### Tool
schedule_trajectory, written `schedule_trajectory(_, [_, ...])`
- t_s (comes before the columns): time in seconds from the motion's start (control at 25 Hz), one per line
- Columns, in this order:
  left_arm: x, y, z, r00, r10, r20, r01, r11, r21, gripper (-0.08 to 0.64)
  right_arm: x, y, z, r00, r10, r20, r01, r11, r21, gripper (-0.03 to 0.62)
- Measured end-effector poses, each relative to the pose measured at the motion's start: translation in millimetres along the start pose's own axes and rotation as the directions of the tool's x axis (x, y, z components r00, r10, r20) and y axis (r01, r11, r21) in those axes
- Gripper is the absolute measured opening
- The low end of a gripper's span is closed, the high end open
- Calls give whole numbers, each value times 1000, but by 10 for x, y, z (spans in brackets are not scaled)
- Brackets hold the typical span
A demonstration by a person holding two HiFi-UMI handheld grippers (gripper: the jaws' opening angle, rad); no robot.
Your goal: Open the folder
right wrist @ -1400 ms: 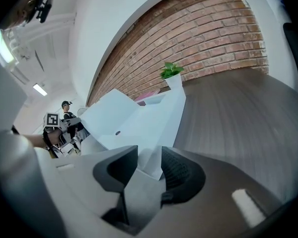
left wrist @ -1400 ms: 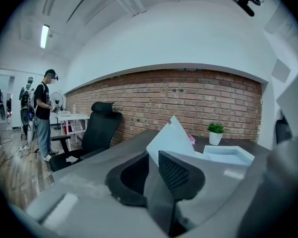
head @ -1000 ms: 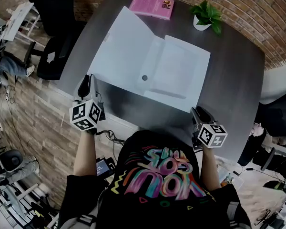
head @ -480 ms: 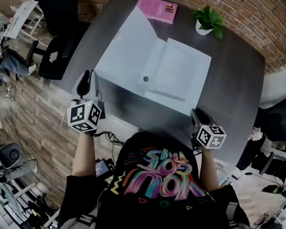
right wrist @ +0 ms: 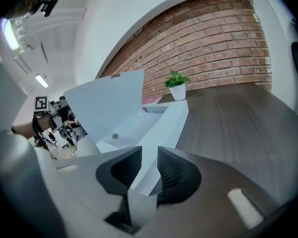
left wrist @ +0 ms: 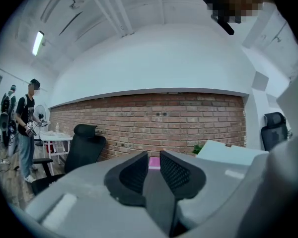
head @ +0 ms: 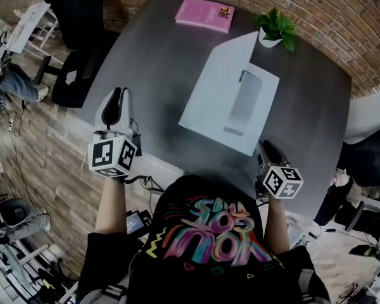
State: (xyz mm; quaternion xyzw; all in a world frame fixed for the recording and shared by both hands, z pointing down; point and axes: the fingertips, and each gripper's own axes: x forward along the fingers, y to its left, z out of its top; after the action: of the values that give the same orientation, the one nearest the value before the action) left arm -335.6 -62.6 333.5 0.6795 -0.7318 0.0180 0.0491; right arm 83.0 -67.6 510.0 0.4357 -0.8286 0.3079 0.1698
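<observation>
Pale-blue folder (head: 218, 97) lies right of centre on the tabletop (head: 152, 62). Its front cover is raised, tilted over the base.

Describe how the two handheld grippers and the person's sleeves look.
The left gripper and the right gripper each have a grey body, two black fingers with ribbed pads, and a white cube printed with black square markers. The person wears a black short-sleeved T-shirt with multicoloured lettering. The right gripper's fingers have just been closing, with the white folder's near edge showing between them.
</observation>
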Motion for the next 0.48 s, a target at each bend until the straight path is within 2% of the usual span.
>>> schedule_trajectory(0.24, [93,-294,-17,997,-75,-13,75,997,24,83,-204,59,456,992,-25,126,36,996,-86,98])
schedule_trajectory(0.48, [237,-785,53,981,-191,-9,191,981,39,40,-472,252,1027,958,1,286,61,976,-208,68])
